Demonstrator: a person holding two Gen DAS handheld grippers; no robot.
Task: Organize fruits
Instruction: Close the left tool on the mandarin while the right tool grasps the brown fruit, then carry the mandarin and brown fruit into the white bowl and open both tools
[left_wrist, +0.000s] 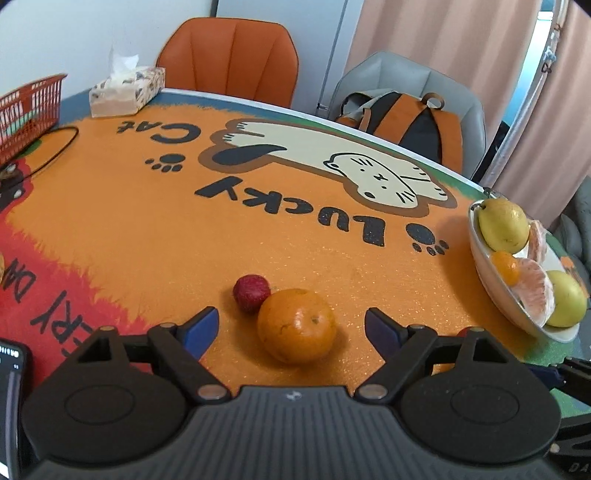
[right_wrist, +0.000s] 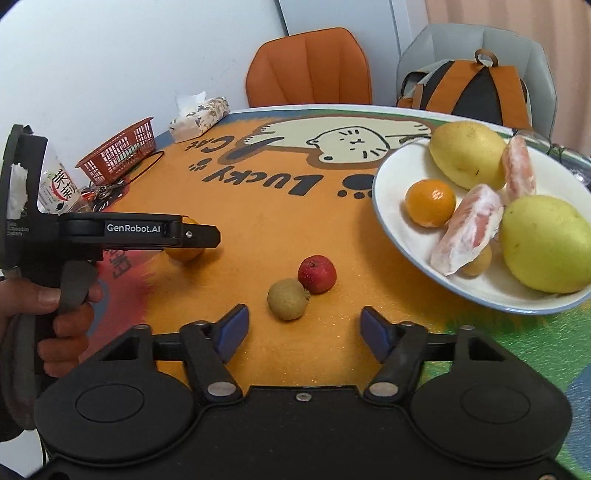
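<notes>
Covering the surface (left_wrist: 155, 236) is an orange cat-print mat, where the left claw (left_wrist: 291, 326) gapes around an orange (left_wrist: 296, 325) and the right claw (right_wrist: 301, 328) stands open just short of a brown fruit (right_wrist: 288, 298), chairs beyond.

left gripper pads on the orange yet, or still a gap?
Apart. The left wrist view shows the orange sitting between the left gripper fingers, with bare tablecloth visible on both sides of it.
</notes>
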